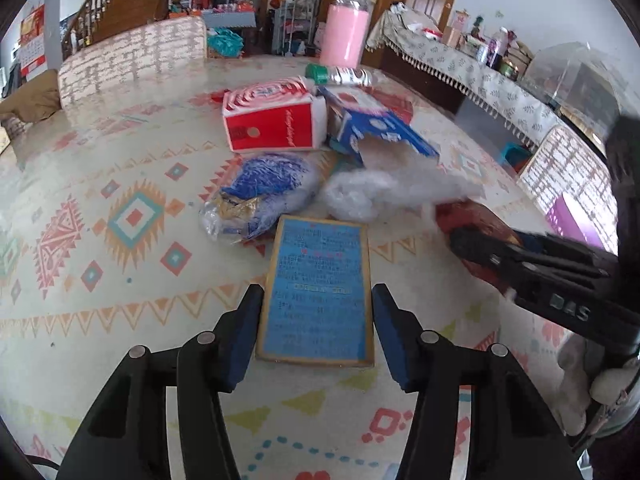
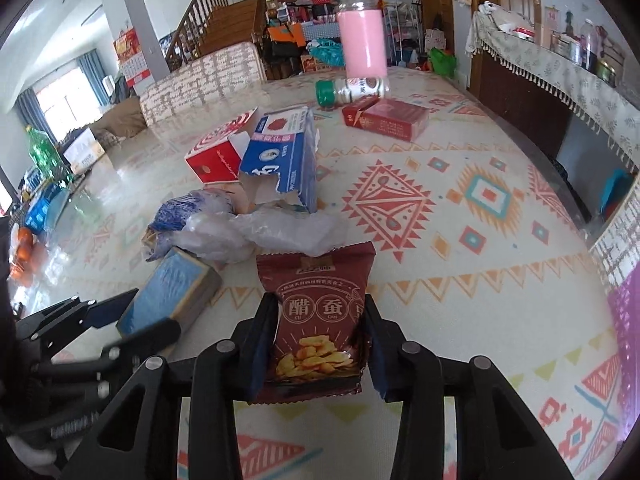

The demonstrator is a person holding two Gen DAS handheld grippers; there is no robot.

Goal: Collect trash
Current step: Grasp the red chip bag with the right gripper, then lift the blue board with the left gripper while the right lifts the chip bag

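Right wrist view: a dark red snack packet [image 2: 318, 328], printed with golden chips, is pinched between the blue pads of the right gripper [image 2: 320, 344] at the six o'clock edge of the picture, the packet standing upright with its torn top toward twelve o'clock. Just past that top edge, a crumpled clear plastic bag [image 2: 280, 232] is seen lying on the patterned tablecloth [image 2: 480, 240], touching a second bag with blue print [image 2: 180, 212] at ten o'clock. A flat blue box [image 2: 172, 292] is seen at nine o'clock of the packet, with the left gripper [image 2: 120, 320] reaching in around its near end.

In the left wrist view the same blue box [image 1: 318, 288] is framed between the spread fingers of the left gripper [image 1: 318, 336]; its pads are set on either side of the box's near end, a narrow gap being visible on each side, so nothing is gripped. The right gripper [image 1: 492, 256] is caught, blurred, at three o'clock with the red packet [image 1: 460, 216] in it.

Farther off, toward twelve o'clock, a red-and-white carton [image 2: 220, 152] and a torn blue-and-white carton [image 2: 280, 156] are shown leaning together. Beyond them a small bottle with a green cap [image 2: 352, 90] is laid on its side, a red flat box [image 2: 386, 118] is placed at its one o'clock side, and a tall pink bottle [image 2: 362, 36] is stood upright behind.
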